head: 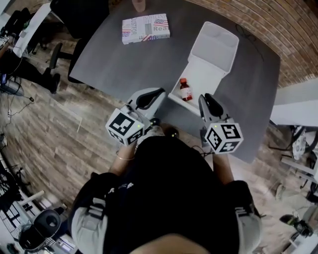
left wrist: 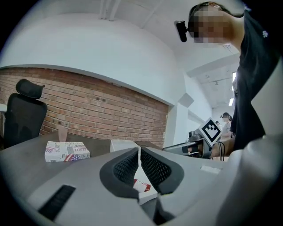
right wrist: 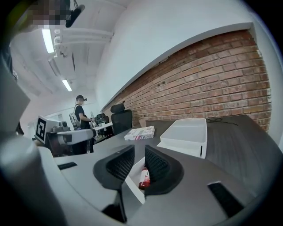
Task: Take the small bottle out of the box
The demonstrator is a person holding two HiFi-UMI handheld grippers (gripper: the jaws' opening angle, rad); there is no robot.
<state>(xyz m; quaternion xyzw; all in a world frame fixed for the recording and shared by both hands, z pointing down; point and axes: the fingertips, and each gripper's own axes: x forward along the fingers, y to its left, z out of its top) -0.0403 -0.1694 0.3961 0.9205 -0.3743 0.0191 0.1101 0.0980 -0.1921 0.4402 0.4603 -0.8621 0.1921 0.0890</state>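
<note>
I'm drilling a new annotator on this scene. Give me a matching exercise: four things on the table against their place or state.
1 small bottle
2 white box
3 printed box
4 cup

a far edge of the table
b open, lid folded back
c inside the white box
d flat on the table, just before the cup

Pairs: 1-c, 2-b, 3-d, 4-a

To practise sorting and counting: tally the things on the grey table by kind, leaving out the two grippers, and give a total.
White box: 1
Small bottle: 1
Flag-printed box: 1
Pinkish cup: 1
Total: 4
</note>
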